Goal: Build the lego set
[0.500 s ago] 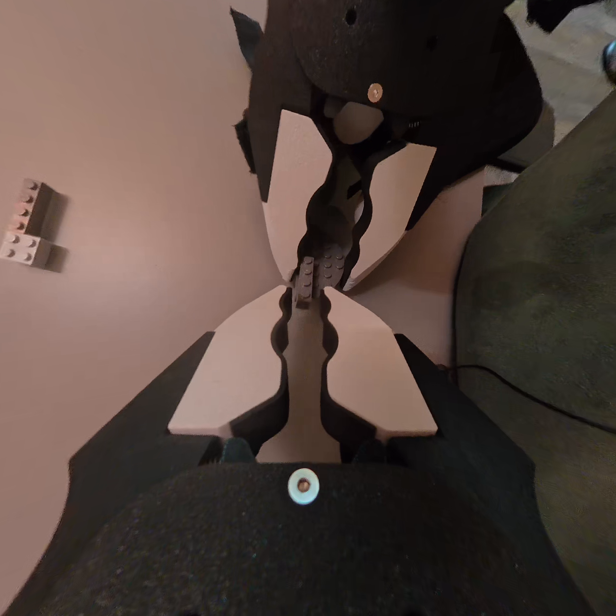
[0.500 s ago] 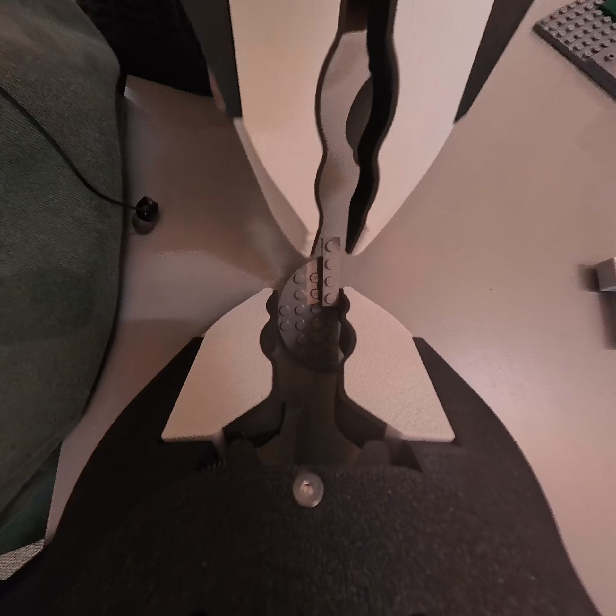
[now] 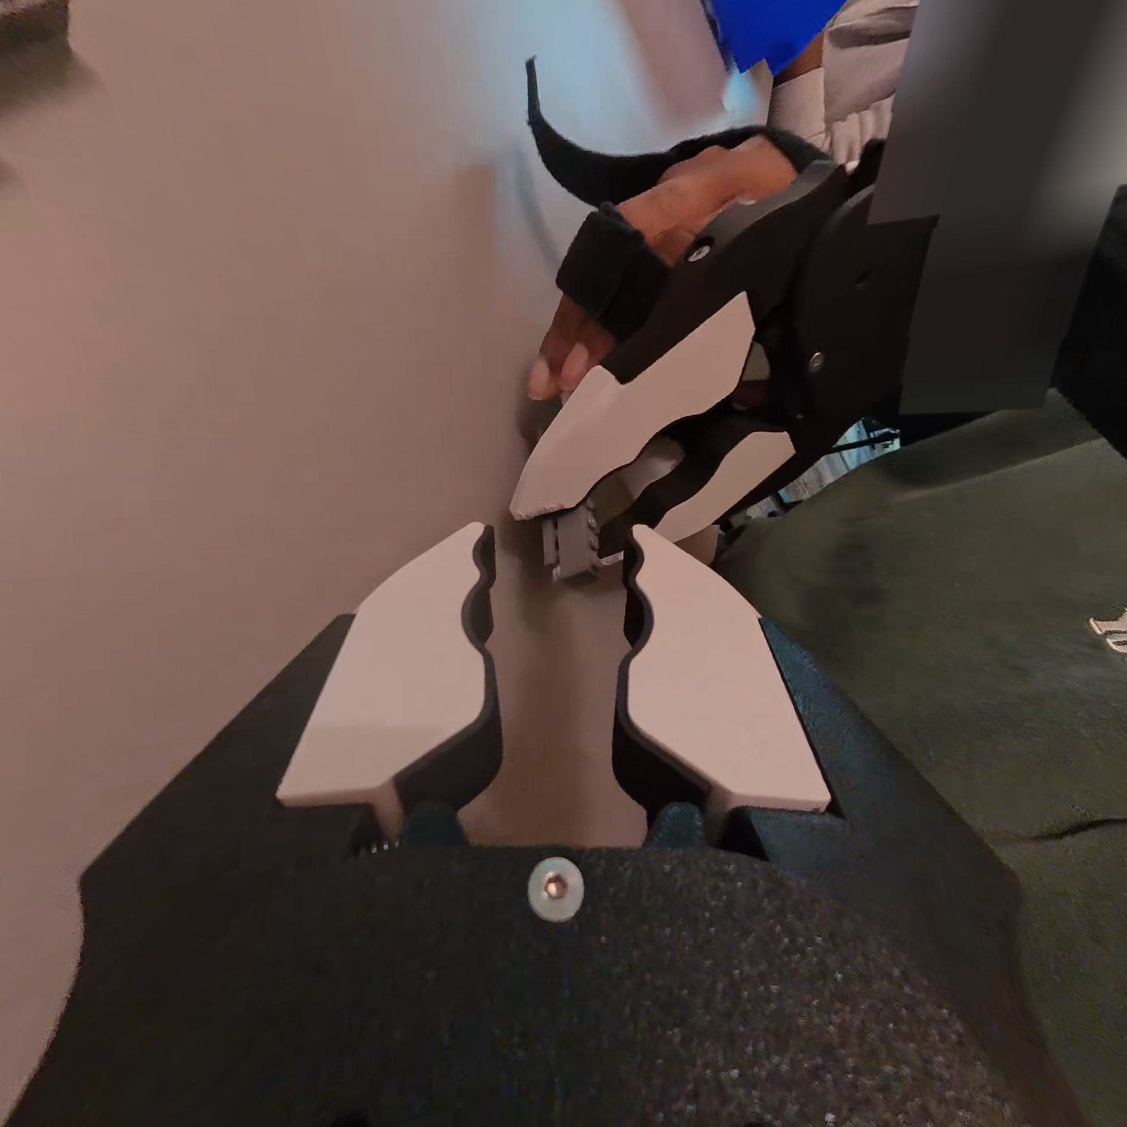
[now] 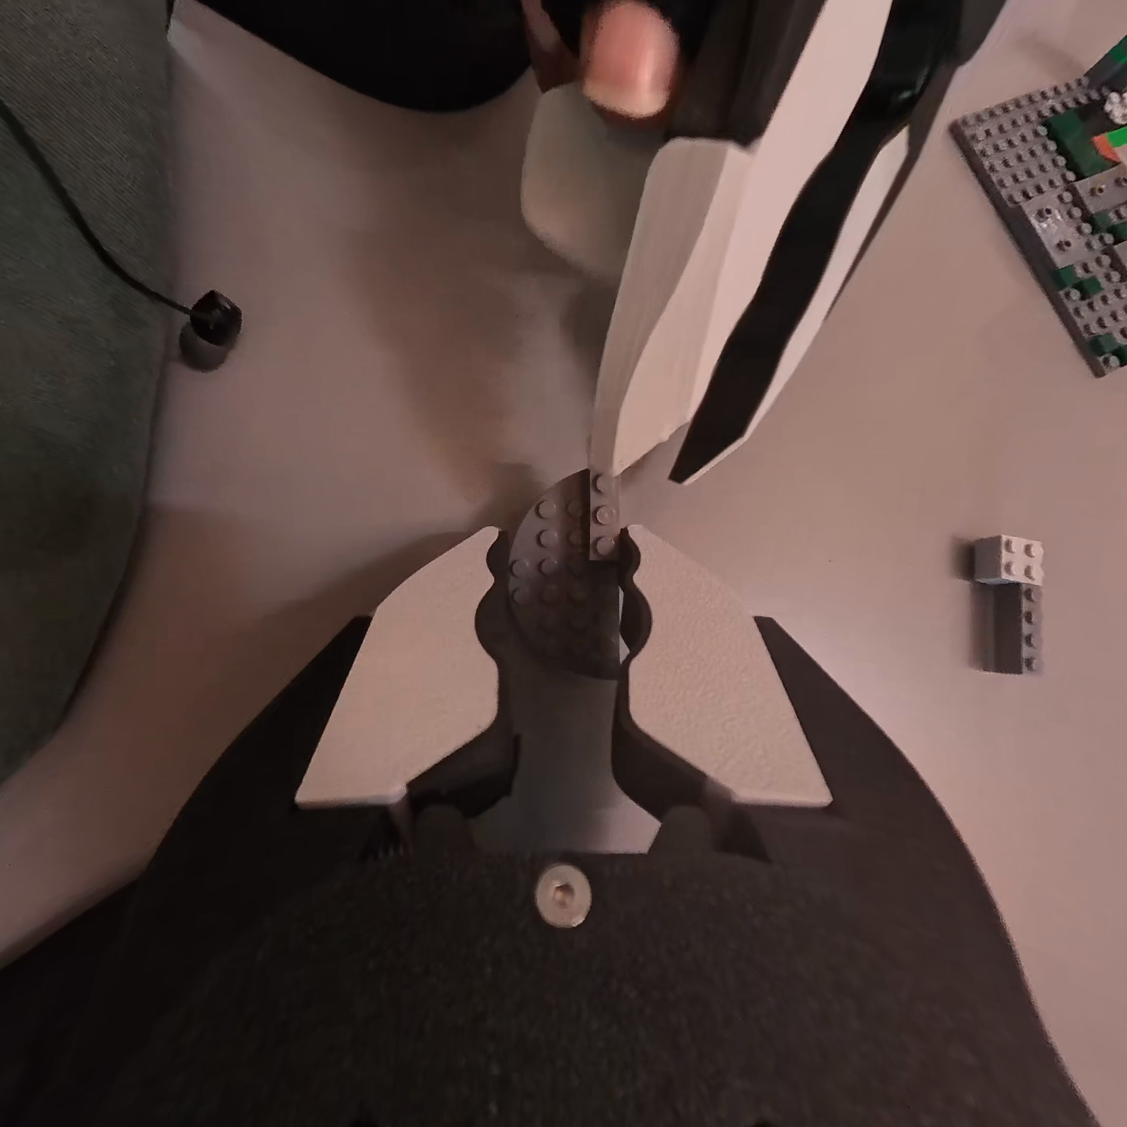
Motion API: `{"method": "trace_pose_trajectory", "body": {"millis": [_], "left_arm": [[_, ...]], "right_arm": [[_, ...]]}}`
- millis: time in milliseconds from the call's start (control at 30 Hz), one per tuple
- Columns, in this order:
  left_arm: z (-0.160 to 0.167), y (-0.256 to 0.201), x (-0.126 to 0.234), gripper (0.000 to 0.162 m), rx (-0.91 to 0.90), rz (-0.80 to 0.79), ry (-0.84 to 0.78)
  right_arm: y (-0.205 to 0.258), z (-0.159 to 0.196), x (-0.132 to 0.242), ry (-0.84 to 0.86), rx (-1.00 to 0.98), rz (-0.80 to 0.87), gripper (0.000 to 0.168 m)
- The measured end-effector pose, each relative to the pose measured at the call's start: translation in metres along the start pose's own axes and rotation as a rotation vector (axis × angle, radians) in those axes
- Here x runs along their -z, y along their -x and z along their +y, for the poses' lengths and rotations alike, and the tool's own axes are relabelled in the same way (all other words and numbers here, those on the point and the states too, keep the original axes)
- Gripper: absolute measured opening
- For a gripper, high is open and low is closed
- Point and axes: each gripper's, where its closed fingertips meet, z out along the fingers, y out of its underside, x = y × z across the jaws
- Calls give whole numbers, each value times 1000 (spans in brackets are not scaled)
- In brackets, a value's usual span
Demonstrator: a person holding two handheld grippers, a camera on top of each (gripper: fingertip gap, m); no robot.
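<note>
Left tongs [image 3: 558, 540] now apart, off the narrow strip [image 4: 602, 517]; right tongs [image 4: 561, 536] clamped on half-round plate [image 4: 558, 585], strip apparently seated, joint likely done

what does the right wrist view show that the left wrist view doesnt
Only the right wrist view shows the grey baseplate build, the two loose grey bricks on the table, and the half-round plate's studded face. Only the left wrist view shows the hand holding the right gripper, and the left gripper open. Both show the plate clamped in the right gripper.
</note>
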Motion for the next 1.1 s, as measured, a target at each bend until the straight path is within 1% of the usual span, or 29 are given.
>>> {"method": "trace_pose_trajectory", "body": {"millis": [167, 233, 300, 500, 600, 800, 833, 933, 1100], "left_arm": [[8, 0, -12, 37, 35, 17, 35], [9, 0, -15, 32, 46, 21, 36], [10, 0, -16, 22, 48, 28, 35], [11, -3, -16, 20, 27, 39, 30], [11, -5, -14, 20, -36, 15, 26], [5, -8, -10, 18, -240, -110, -25], [4, -7, -8, 18, -268, -129, -44], [4, -10, -5, 16, -341, -160, -69], [6, -10, -1, 16, -452, -226, -103]], "right_arm": [[-3, -3, 0, -1, 27, 22, 34], [-3, -3, 0, 1, 37, 36, 34], [-4, 0, -1, 16, 46, 47, 34], [-3, 0, -1, 5, 59, 58, 34], [-4, -2, 1, -16, 131, 108, 34], [-12, -7, 7, -23, 315, 287, 34], [-13, -9, 8, -31, 330, 311, 30], [-14, -12, 12, -62, 344, 346, 29], [-14, -13, 16, -107, 289, 322, 38]]}}
